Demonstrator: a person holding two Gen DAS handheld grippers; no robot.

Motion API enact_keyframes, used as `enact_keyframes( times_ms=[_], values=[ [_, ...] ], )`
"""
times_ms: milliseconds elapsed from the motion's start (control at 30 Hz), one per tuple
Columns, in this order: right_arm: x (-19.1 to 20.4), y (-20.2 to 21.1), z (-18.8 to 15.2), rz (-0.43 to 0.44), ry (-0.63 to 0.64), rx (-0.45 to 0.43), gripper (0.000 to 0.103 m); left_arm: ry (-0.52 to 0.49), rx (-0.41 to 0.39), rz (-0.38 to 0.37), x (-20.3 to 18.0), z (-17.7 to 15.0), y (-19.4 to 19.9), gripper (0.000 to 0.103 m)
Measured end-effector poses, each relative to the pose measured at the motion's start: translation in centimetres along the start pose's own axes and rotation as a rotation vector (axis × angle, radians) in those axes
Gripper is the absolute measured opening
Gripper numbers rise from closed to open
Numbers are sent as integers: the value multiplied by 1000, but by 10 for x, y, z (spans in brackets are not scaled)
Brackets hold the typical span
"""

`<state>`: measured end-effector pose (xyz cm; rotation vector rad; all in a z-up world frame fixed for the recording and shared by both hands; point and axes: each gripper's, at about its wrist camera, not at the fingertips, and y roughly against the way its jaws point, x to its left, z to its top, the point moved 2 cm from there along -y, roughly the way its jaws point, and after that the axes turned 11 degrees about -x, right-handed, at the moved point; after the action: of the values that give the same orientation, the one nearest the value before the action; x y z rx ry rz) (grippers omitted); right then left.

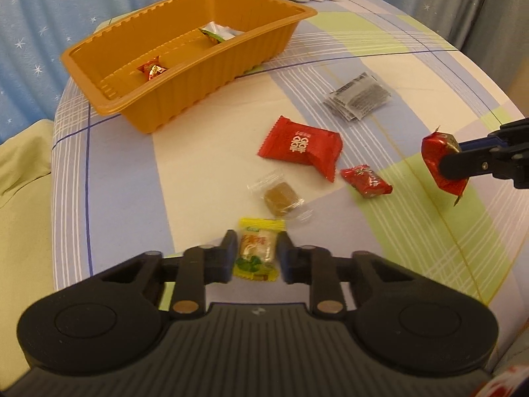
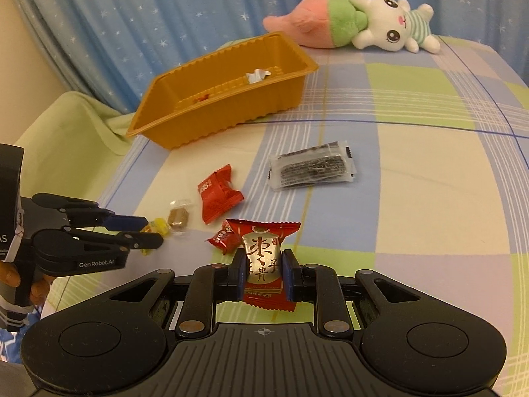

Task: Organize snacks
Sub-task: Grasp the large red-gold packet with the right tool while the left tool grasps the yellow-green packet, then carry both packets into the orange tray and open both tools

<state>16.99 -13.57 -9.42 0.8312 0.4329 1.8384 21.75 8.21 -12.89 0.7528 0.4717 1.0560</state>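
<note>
Between the right claw point(image 2: 263, 273), a glossy red packet point(image 2: 264, 264) printed "枣" is clamped, while a crinkly yellow candy point(image 1: 257, 254) is pinched by the left claw point(image 1: 257, 259).

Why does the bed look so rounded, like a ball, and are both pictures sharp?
Left wrist view: the fisheye lens bows the checked bedsheet and curtain, and the corners go black. The yellow candy in the left gripper looks slightly soft, while the orange tray is crisp. Right wrist view: same bulge; the red date packet in the right gripper shows glare on its gold label.
</note>
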Motion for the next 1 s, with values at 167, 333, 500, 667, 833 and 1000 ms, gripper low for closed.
enact_keyframes(
  times_ms=[167,333,500,667,833,1000],
  values=[
    [0,-2,1,0,1,0,23,15,-4,0,0,-2,2,20],
    [2,-5,3,7,8,2,23,47,-2,18,3,-4,7,19],
    [6,-9,8,18,22,1,23,98,-25,36,8,-2,20,19],
    [10,-14,18,35,42,-13,23,121,-77,43,8,13,37,19],
    [15,-19,34,53,69,-36,23,148,-131,57,11,34,49,19],
    [18,-25,55,68,88,-68,23,158,-183,76,17,56,55,19]
  ],
)
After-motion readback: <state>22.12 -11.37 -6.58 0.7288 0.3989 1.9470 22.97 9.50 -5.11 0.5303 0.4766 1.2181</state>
